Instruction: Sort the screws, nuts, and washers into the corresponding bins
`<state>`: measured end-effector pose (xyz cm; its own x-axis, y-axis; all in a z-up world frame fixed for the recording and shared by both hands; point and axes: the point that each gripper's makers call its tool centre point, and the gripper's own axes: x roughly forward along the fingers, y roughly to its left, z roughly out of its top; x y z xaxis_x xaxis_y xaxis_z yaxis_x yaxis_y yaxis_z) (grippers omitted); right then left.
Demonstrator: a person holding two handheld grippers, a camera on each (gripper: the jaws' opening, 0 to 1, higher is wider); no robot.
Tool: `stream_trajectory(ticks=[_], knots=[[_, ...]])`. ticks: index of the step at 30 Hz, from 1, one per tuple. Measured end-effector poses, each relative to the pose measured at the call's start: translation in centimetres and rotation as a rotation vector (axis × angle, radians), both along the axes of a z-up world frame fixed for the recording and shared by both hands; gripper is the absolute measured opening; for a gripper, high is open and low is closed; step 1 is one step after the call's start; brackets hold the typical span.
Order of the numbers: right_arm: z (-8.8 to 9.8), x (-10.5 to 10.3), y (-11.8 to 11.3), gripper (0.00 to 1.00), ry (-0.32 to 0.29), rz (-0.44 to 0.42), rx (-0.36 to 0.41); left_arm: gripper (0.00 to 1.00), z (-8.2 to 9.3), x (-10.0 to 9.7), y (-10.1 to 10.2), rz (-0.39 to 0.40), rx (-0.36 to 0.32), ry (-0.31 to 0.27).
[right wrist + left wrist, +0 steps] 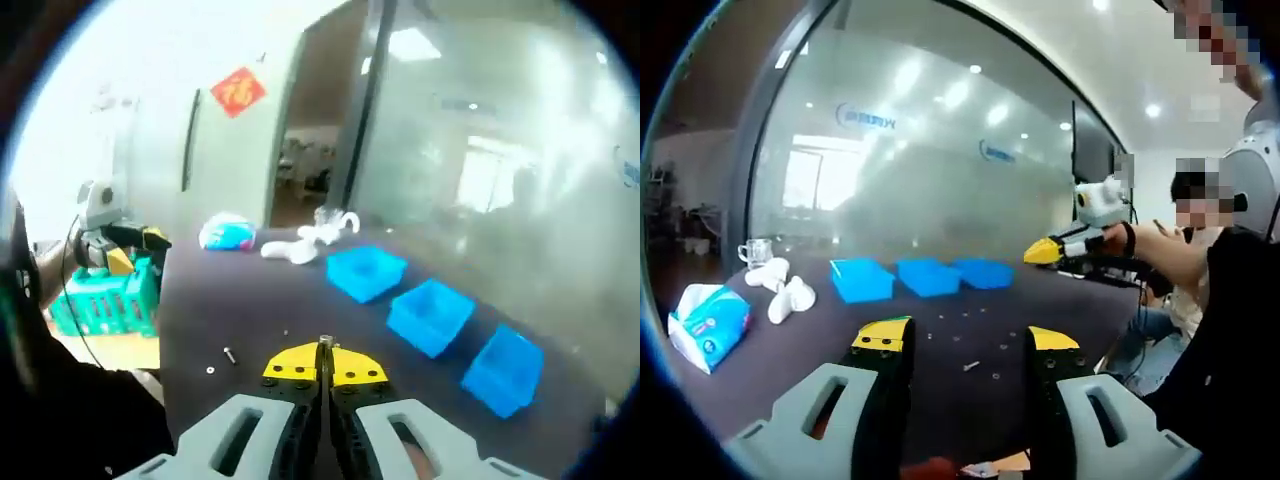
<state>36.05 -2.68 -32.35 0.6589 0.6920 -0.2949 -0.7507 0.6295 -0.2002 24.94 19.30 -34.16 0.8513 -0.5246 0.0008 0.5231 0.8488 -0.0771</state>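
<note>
The right tool [325, 362] is pinching a screw [325, 346] by its thin stem, above the surface [250, 300]. It is looking small, hard and slippery. The left tool [967, 342] is hanging wide apart over loose bits [971, 366], near three bins [928, 276].

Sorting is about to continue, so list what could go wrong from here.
1. The right gripper pinches what looks like a thin metal screw at its jaw tips; it may slip out above the dark table.
2. The three blue plastic bins look alike, so it may land in the wrong one.
</note>
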Motion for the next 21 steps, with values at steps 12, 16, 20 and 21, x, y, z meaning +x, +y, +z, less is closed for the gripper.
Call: stream_trajectory(ticks=[12,16,20,21], knots=[[0.6,-1.8,-10.6,0.00,-0.056,-0.267,0.184,0.38,0.2,0.3,-0.3,-0.001,0.002,-0.001],[0.5,-2.4,-13.7,0.00,-0.077,-0.339,0.204,0.38,0.3,0.7,-0.8,-0.004,-0.001,-0.002],[-0.1,-3.5,-16.0,0.00,-0.083,-0.397,0.227,0.38,0.4,0.9,-1.3,-0.011,0.001,-0.005],[-0.3,-3.7,-16.5,0.00,-0.085,-0.417,0.234,0.38,0.5,0.9,-1.4,-0.012,-0.002,-0.006]])
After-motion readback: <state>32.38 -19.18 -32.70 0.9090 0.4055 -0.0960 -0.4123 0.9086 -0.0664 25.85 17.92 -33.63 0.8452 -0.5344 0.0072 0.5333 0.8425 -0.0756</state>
